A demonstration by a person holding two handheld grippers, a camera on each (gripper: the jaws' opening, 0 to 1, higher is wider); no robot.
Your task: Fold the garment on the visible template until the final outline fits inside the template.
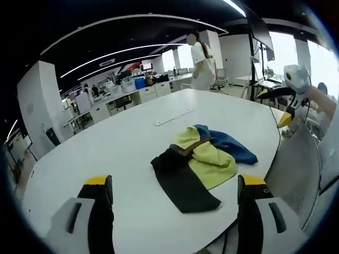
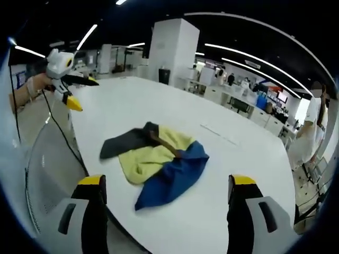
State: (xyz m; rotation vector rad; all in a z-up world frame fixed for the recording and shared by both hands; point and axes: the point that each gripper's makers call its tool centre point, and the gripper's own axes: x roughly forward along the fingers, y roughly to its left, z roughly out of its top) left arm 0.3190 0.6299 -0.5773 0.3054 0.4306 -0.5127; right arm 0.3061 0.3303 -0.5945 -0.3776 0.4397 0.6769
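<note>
Garment (image 1: 200,164) crumpled on the white table (image 1: 106,153), near the edge: black, yellow and blue parts, with a brown strip in the middle. Same garment (image 2: 159,161) in the right gripper view, blue part nearest. Left gripper (image 1: 172,211) up above the table edge, jaws wide apart, holding nothing. Right gripper (image 2: 167,211) also released, jaws apart, not touching the garment. Right gripper again (image 1: 294,87) at the far right of the left gripper view, in a hand. Person (image 1: 202,58) standing beyond the table. Desks (image 1: 132,90) far behind.
</note>
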